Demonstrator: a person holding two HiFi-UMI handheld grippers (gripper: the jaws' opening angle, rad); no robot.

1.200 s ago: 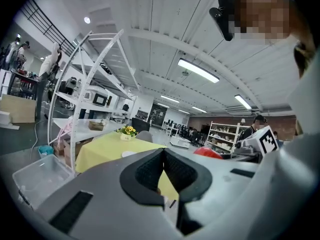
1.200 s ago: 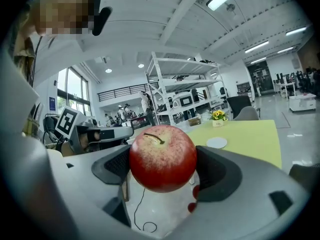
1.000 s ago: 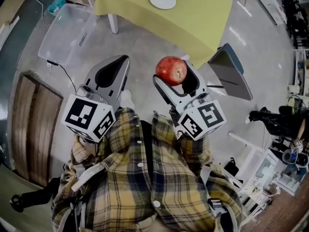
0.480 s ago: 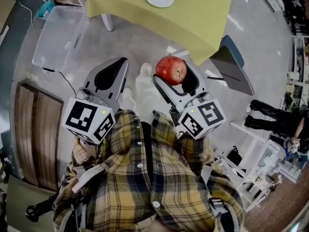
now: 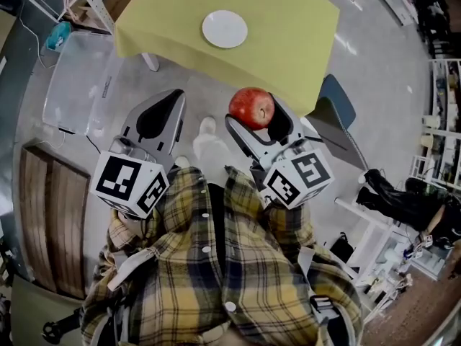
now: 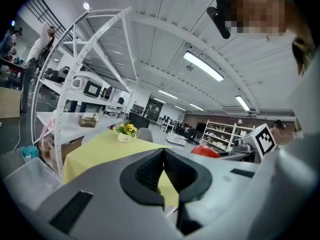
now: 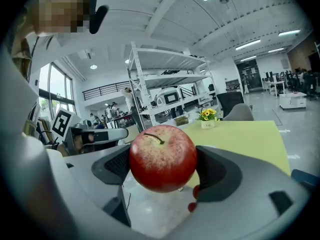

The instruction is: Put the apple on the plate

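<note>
Right tool (image 5: 253,114) grips the apple (image 5: 251,107); left tool (image 5: 175,98) closed, empty. Plate (image 5: 225,29) lies well off at upper centre, so a slackened grip could drop the apple.

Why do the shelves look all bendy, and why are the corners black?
Left gripper view: the wide-angle lens bows the white shelf frame into an arc and darkens the corners. Right gripper view: same rounding; the close apple looks huge. Head view: the floor bulges around the yellow table.
</note>
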